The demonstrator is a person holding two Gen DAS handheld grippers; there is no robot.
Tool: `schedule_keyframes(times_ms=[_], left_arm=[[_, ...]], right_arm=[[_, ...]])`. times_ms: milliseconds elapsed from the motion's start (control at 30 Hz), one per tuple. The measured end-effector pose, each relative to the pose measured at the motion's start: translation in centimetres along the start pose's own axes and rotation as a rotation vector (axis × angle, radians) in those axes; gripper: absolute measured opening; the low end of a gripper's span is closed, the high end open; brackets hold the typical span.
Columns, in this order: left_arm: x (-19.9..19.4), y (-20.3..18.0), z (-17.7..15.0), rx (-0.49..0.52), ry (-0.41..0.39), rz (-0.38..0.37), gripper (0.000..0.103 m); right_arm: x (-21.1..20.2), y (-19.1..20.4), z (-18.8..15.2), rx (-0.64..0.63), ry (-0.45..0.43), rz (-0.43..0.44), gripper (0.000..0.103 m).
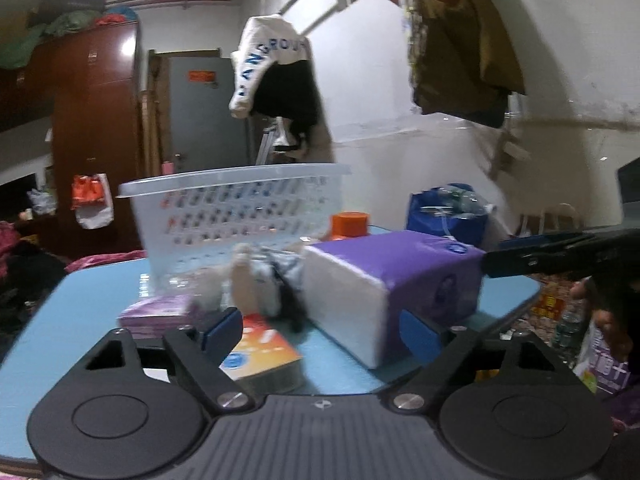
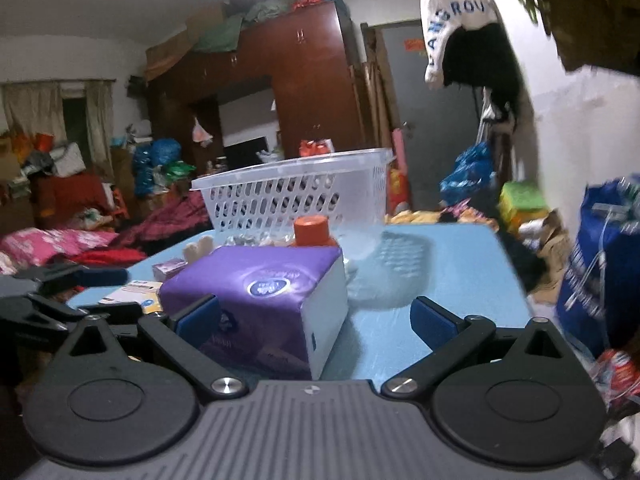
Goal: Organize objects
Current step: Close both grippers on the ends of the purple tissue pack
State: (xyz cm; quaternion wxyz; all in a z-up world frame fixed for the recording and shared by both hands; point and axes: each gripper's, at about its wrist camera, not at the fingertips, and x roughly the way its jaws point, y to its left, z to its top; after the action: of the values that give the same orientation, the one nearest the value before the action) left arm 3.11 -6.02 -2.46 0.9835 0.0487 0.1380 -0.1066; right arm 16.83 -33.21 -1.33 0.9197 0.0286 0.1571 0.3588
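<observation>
A purple tissue pack (image 1: 396, 280) lies on the blue table (image 1: 80, 312), also in the right wrist view (image 2: 264, 300). My left gripper (image 1: 320, 330) is open, just before the pack's white end and an orange card box (image 1: 260, 350). My right gripper (image 2: 316, 316) is open, its left finger beside the pack. A clear plastic basket (image 1: 236, 204) stands at the table's far side, also in the right wrist view (image 2: 296, 188). An orange-capped bottle (image 1: 350, 226), a small purple box (image 1: 156, 314) and a plush toy (image 1: 260, 280) lie between.
The right gripper shows at the right edge of the left wrist view (image 1: 560, 256). A blue bag (image 2: 600, 272) stands to the right of the table. Clothes hang from the wall (image 2: 468, 28). A bed (image 2: 60, 240) and wardrobe (image 2: 296, 80) lie beyond.
</observation>
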Motion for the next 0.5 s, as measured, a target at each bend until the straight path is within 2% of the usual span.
schedule_keyframes(times_ms=[133, 267, 500], left_arm=[[0.7, -0.9, -0.1, 0.034, -0.009, -0.027, 0.076], [1.4, -0.8, -0.4, 0.026, -0.004, -0.075, 0.064], [2.3, -0.5, -0.5, 0.013, -0.027, -0.144, 0.056]], right_arm=[[0.0, 0.5, -0.4, -0.033, 0.002, 0.024, 0.092], [0.3, 0.5, -0.6, -0.055, 0.010, 0.065, 0.081], [1.2, -0.4, -0.3, -0.049, 0.021, 0.162, 0.072]])
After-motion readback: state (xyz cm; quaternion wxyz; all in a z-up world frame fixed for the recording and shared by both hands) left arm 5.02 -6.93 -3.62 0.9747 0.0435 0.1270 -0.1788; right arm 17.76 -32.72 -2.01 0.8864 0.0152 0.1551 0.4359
